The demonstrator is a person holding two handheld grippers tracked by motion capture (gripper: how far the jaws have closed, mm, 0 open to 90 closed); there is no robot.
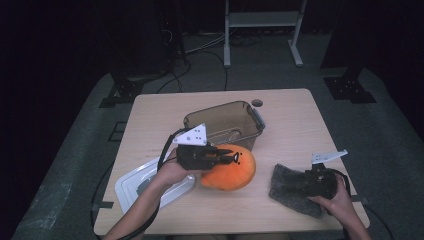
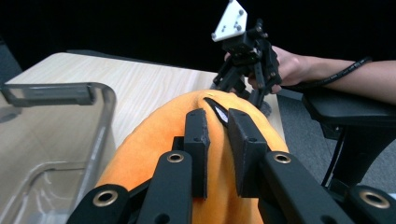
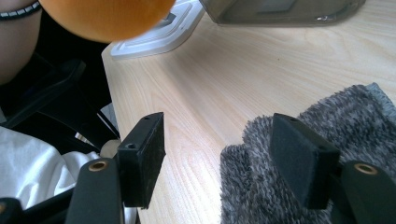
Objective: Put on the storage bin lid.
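Left gripper [image 2: 217, 140] jaws pinched narrow on orange plush [image 1: 228, 175], just in front of clear bin [image 1: 222, 122]; right gripper [image 3: 229, 158] jaws wide.

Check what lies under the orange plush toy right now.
The orange plush toy hangs pinched in the left gripper, bare table below its visible edge. The spot directly beneath it is covered. The white lid lies beside it.
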